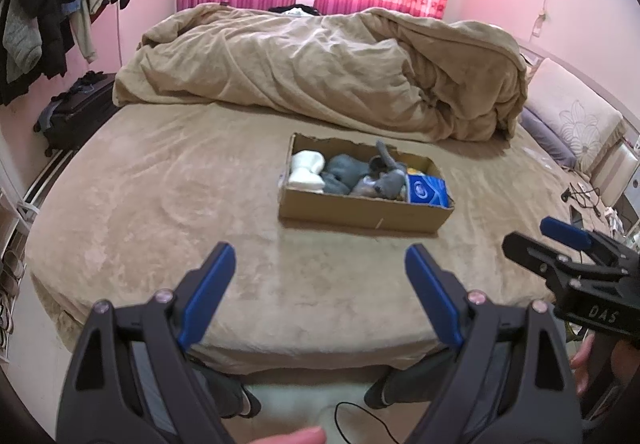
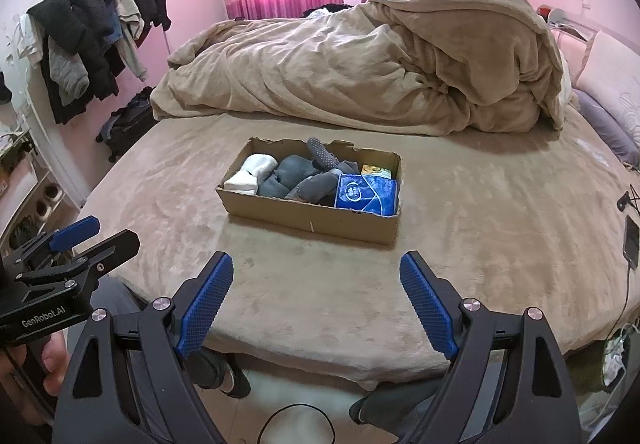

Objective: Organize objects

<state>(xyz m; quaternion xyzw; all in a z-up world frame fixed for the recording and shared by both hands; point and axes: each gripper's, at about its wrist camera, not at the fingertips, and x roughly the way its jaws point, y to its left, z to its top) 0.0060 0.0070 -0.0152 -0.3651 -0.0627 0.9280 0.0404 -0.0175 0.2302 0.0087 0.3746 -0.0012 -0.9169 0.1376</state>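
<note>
Left tool (image 1: 320, 292) and right tool (image 2: 316, 296) both spread, empty, at bed's (image 1: 160, 204) near edge; cardboard box (image 1: 360, 214) of socks lies straight ahead mid-bed, long axis crosswise, neither tool clearly nearer.

A wide bed (image 2: 460, 244) under a tan plush cover carries everything. A shallow cardboard box (image 2: 316, 220) sits near its middle. Behind the box, well apart, a crumpled tan duvet (image 2: 360, 76) lies heaped. Pillows (image 1: 568, 124) rest at the right edge.
</note>
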